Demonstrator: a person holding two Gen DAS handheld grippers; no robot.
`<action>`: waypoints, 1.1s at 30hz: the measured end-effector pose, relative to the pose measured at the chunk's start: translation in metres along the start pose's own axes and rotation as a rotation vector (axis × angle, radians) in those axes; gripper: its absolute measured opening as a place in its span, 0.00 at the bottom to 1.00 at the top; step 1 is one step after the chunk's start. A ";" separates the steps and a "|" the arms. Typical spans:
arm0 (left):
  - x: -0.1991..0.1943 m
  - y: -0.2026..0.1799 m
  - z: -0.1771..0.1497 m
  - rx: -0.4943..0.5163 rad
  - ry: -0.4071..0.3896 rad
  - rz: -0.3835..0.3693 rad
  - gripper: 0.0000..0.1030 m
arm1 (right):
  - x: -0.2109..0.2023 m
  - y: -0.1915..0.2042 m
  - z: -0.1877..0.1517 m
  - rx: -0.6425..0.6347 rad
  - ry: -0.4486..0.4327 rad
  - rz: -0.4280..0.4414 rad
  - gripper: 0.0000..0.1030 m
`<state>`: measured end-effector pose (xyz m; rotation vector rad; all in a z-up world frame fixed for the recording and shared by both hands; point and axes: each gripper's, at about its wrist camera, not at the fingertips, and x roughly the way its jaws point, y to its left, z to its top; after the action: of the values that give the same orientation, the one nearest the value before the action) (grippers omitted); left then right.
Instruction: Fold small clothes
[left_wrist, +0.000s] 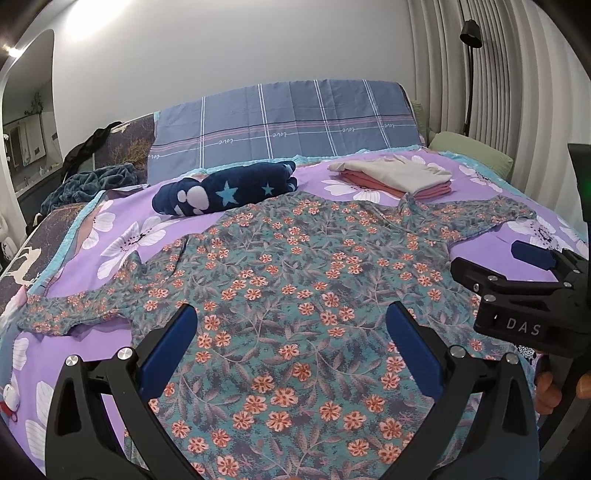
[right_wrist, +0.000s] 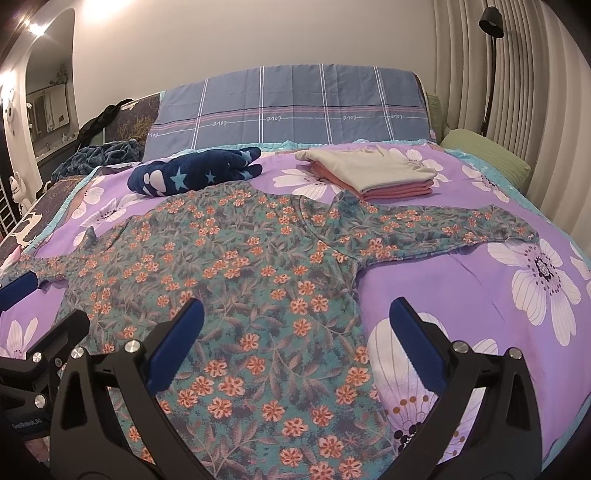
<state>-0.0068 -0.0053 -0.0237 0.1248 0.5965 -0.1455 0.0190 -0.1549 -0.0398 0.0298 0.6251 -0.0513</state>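
Note:
A teal floral long-sleeved garment (left_wrist: 295, 280) lies spread flat on the purple flowered bed cover (left_wrist: 66, 354), both sleeves stretched out sideways. It also shows in the right wrist view (right_wrist: 236, 295). My left gripper (left_wrist: 291, 325) is open and empty, hovering over the garment's lower middle. My right gripper (right_wrist: 295, 317) is open and empty, over the garment's lower right edge; its body shows at the right of the left wrist view (left_wrist: 517, 295). The left gripper's blue finger (right_wrist: 18, 286) shows at the left edge of the right wrist view, near the left sleeve.
A stack of folded cream and pink clothes (right_wrist: 373, 171) lies beyond the garment at the back right. A navy star-patterned bundle (right_wrist: 195, 171) lies at the back left. A blue plaid pillow (right_wrist: 291, 107), a green pillow (right_wrist: 484, 155) and a floor lamp (right_wrist: 491, 55) stand behind.

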 end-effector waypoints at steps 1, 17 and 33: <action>0.000 0.000 0.000 0.002 -0.001 -0.001 0.99 | 0.000 0.000 0.001 0.000 0.000 -0.001 0.98; 0.000 0.000 -0.001 0.003 -0.008 -0.029 0.99 | 0.001 0.002 0.002 -0.002 0.004 -0.004 0.98; 0.007 0.056 -0.007 -0.202 -0.031 -0.127 0.99 | 0.018 0.008 0.000 -0.008 0.038 0.000 0.98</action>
<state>0.0047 0.0502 -0.0293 -0.1115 0.5852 -0.2088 0.0343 -0.1476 -0.0506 0.0235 0.6631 -0.0483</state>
